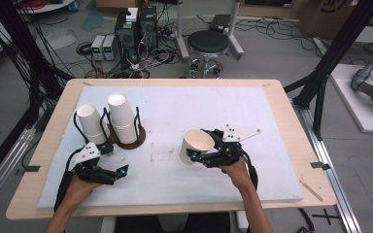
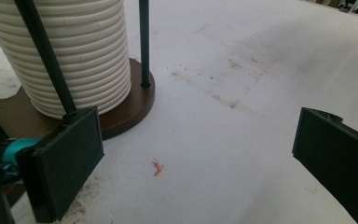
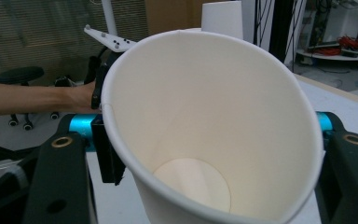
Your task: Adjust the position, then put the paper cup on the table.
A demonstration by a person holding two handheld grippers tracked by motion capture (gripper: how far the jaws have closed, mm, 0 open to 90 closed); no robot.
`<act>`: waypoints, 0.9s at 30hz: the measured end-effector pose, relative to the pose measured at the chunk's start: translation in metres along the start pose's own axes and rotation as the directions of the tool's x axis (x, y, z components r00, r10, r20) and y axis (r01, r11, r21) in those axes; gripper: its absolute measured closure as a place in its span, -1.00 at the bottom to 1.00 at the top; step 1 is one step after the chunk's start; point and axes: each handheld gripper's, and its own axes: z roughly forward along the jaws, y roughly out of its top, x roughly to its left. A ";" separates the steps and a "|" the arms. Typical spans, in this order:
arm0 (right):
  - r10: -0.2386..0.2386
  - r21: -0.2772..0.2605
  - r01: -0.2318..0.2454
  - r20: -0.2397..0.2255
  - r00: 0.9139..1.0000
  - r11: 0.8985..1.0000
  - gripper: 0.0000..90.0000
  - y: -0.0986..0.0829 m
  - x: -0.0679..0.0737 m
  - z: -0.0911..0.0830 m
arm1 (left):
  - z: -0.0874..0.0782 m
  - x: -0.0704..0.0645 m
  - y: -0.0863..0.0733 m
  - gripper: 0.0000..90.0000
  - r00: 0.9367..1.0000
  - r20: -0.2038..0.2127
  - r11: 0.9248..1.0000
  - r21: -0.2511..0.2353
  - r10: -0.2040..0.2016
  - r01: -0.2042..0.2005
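Risk of crushing: the paper cup is thin-walled – if the right gripper squeezes harder, the rim may buckle and the cup slip out.
Risk at the holder: the stack of cups leans in its wire cup holder; a knock from the left gripper could tip it.
Right hand: over the table, fingers clamped on the cup's wall, cup lifted and tilted, mouth toward its camera.
Left hand: low, just beside the holder's brown base – fingers spread apart, holding nothing.
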 end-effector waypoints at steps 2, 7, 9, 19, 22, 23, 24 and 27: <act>-0.001 -0.004 0.001 0.001 1.000 1.000 -0.26 0.000 0.000 0.000 | 0.000 0.000 0.000 -0.96 1.000 -0.005 1.000 -0.005 0.000 0.000; 0.004 -0.004 -0.004 0.002 1.000 1.000 -0.26 -0.001 0.001 -0.002 | -0.002 0.001 -0.001 -0.96 1.000 -0.009 1.000 -0.016 -0.008 0.008; 0.003 -0.004 -0.003 0.004 1.000 1.000 -0.26 -0.001 0.001 -0.002 | -0.001 0.000 -0.001 -0.96 1.000 -0.007 1.000 -0.015 -0.012 0.011; 0.001 -0.011 -0.001 0.017 1.000 1.000 -0.26 0.000 0.001 -0.004 | -0.001 0.000 -0.001 -0.96 1.000 -0.011 1.000 -0.012 -0.008 0.008; 0.003 -0.016 -0.003 0.022 1.000 1.000 -0.26 0.000 -0.001 -0.005 | -0.001 0.000 -0.001 -0.96 1.000 -0.013 1.000 -0.015 -0.009 0.009; 0.005 -0.017 -0.004 0.028 1.000 1.000 -0.26 0.000 -0.001 -0.005 | -0.002 0.001 -0.001 -0.96 1.000 -0.012 1.000 -0.014 -0.007 0.007; 0.003 -0.018 -0.003 0.030 1.000 1.000 -0.26 0.000 -0.001 -0.005 | -0.001 0.001 -0.001 -0.96 1.000 -0.010 1.000 -0.015 -0.008 0.007; 0.001 -0.014 -0.001 0.035 0.999 1.000 -0.26 0.000 0.000 -0.005 | -0.001 0.001 -0.001 -0.96 1.000 -0.010 1.000 -0.015 -0.011 0.011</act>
